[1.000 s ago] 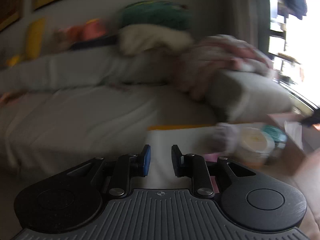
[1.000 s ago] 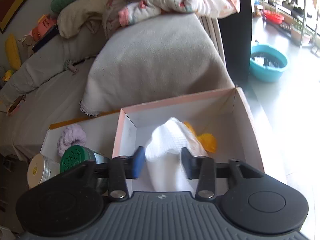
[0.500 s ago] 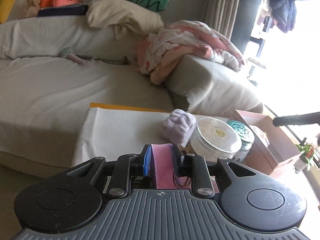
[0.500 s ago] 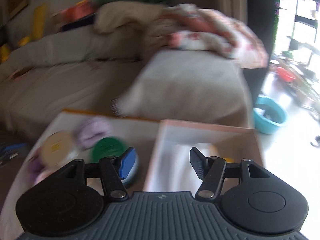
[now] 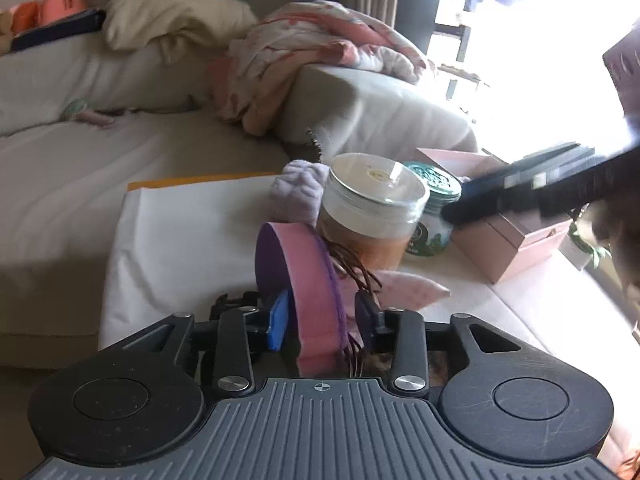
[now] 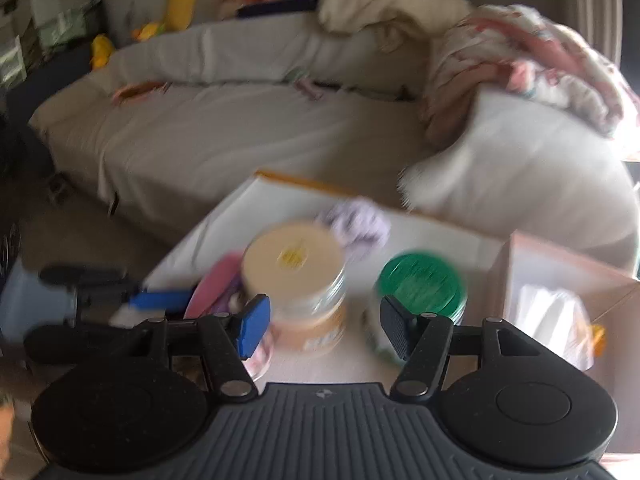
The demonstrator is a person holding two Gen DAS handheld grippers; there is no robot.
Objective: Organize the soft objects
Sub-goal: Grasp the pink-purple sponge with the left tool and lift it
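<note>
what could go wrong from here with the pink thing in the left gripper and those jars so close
1. The pink and purple band sits between the left gripper fingers with brown strands trailing; these could snag as it is carried.
2. The clear-lidded jar stands just ahead of the band, so a forward swing may knock it into the green-lidded jar.
3. The right gripper, open, hovers over both jars and crosses toward the left gripper's path to the pink box.

the band (image 5: 316, 280) is pink outside and purple inside; the rolled cloth (image 5: 298, 192) is lilac; one jar lid (image 5: 434, 180) is green.
</note>
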